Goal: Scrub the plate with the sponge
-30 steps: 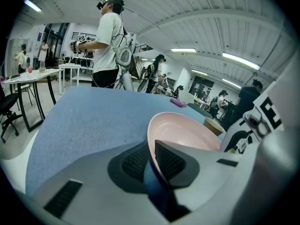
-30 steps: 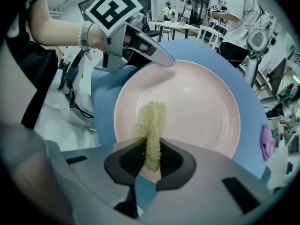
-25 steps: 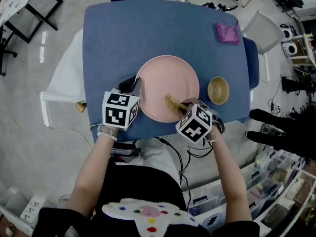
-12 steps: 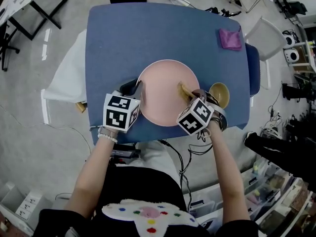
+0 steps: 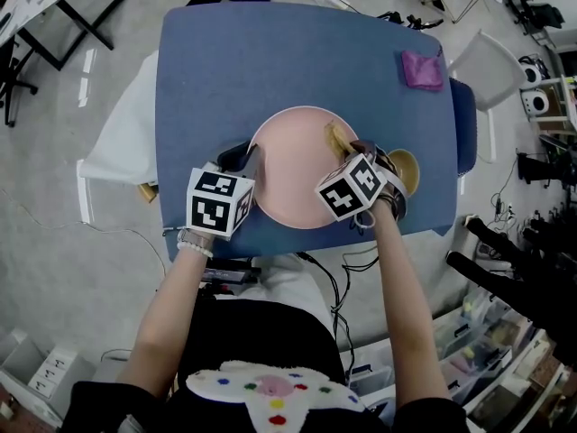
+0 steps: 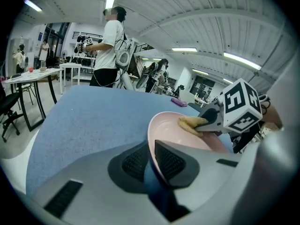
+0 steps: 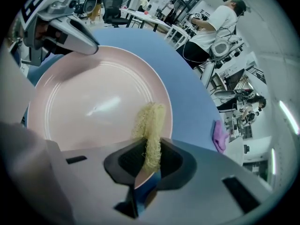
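Observation:
A pink plate (image 5: 293, 165) lies on the blue table (image 5: 270, 61), near its front edge. My left gripper (image 5: 248, 162) is shut on the plate's left rim; in the left gripper view its pads clamp the rim (image 6: 152, 161) of the plate (image 6: 164, 130). My right gripper (image 5: 349, 149) is shut on a yellow sponge (image 5: 338, 136), which rests on the plate's far right part near the rim. In the right gripper view the sponge (image 7: 151, 125) stands pinched between the jaws (image 7: 150, 161) over the plate (image 7: 93, 102). The left gripper view shows the sponge (image 6: 190, 122) on the plate's far edge.
A small tan bowl (image 5: 406, 171) sits just right of the plate, partly hidden by my right gripper. A purple cloth (image 5: 421, 70) lies at the table's far right corner. White chairs stand at the left (image 5: 117, 142) and right (image 5: 482, 61) sides. People stand beyond the table (image 6: 108, 46).
My right gripper has carried the sponge across the plate, from its near part to its far right part. The left gripper and the plate have stayed put.

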Tool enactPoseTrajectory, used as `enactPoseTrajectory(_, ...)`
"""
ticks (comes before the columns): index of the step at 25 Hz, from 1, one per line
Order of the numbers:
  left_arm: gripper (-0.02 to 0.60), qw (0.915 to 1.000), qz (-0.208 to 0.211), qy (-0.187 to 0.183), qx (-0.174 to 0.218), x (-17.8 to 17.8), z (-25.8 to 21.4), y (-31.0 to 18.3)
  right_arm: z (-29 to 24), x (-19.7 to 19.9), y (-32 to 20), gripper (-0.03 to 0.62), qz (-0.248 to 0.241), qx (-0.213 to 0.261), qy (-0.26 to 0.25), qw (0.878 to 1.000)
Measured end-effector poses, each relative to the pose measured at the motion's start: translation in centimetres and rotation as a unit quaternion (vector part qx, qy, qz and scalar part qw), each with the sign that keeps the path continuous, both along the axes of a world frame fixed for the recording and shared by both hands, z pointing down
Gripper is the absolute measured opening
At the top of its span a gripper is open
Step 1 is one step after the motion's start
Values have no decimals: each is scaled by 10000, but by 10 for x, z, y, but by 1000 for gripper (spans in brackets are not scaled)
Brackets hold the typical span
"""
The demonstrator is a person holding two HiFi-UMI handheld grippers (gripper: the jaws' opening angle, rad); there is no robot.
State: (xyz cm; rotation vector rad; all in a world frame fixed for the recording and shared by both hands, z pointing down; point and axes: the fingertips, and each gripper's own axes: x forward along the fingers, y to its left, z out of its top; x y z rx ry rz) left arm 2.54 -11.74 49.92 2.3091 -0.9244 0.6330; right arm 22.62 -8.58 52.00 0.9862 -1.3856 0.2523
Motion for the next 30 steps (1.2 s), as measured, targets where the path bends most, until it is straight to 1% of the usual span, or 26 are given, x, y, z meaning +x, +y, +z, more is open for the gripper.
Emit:
enactPoseTrajectory(6, 55, 10000, 54, -68, 26, -1, 0, 1, 0, -3, -5, 58, -10, 172, -52, 9998)
enactPoseTrajectory(9, 62, 9995, 205, -220, 90, 0, 0, 1, -2, -4, -5, 58, 12, 315, -198, 9993)
enactPoseTrajectory(11, 67, 9990, 287, -312, 169, 0, -2, 2, -5, -5, -3, 58, 118, 475, -382, 9981)
enactPoseTrajectory(14, 71, 9989, 304, -291, 228, -2, -8, 6, -17, -9, -2, 58, 449, 845, -866, 9916)
enactPoseTrajectory(16, 74, 9986, 332, -276, 296, -3, -15, 8, -28, -13, -1, 58, 726, 1166, -1296, 9820)
enactPoseTrajectory(18, 75, 9981, 371, -267, 408, -4, -24, 9, -42, -17, 2, 58, 985, 1489, -1715, 9689)
enactPoseTrajectory(20, 74, 9975, 404, -231, 541, -5, -36, 9, -58, -20, 6, 57, 1179, 1788, -2032, 9554)
enactPoseTrajectory(25, 69, 9943, 465, -202, 940, -9, -66, 7, -92, -29, 18, 57, 1412, 2463, -2590, 9232)
enactPoseTrajectory(28, 67, 9919, 577, -304, 1087, -11, -76, 8, -107, -36, 29, 57, 1535, 2688, -2878, 9063)
enactPoseTrajectory(30, 71, 9908, 651, -413, 1111, -11, -76, 9, -115, -40, 38, 57, 1596, 2779, -2997, 8986)
